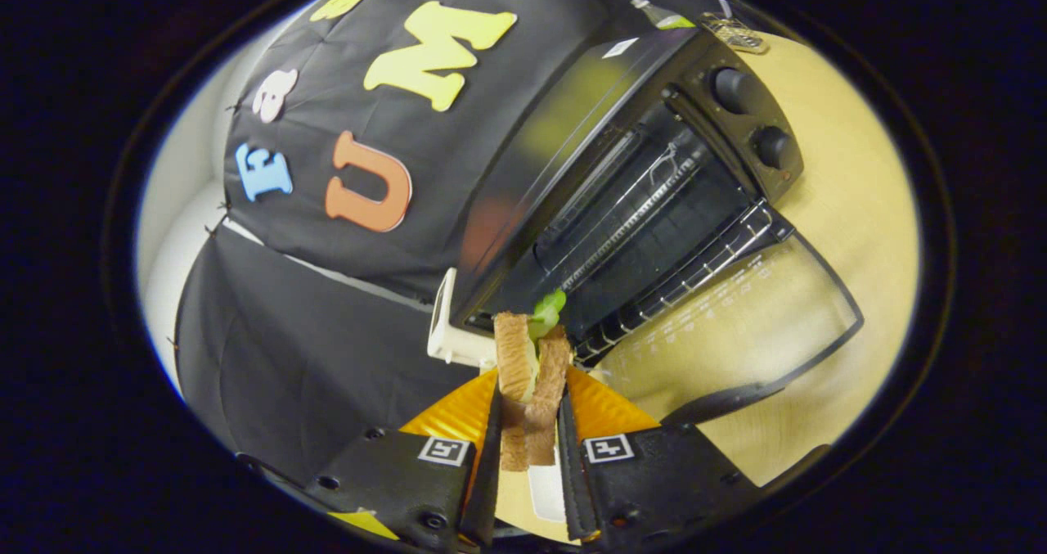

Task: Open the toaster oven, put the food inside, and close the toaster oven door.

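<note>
Standing open on the pale wooden table (859, 177), the black toaster oven (572, 153) takes up most of the far right of the scene, tilted in the view; its glass door (736, 325) is folded all the way down toward the near right, lying flat just above the tabletop, with its dark handle (720, 403) at the near edge; inside the cavity a wire rack (654, 202) runs across, and a second band of wire bars sits at the front lip by the door hinge; two round knobs (752, 116) sit on the control panel at the oven's far right end; a white object (450, 333) stands against the oven's left near corner, what it is cannot be told; small items lie on the table beyond the oven, too small to name; the sandwich (530, 374), two slices of browned bread with green lettuce poking out at the far end, is held upright between the fingers, just in front of the oven's open mouth and not yet inside; the gripper (530, 423) is clenched on it, both fingers pressing the bread from left and right.
</note>
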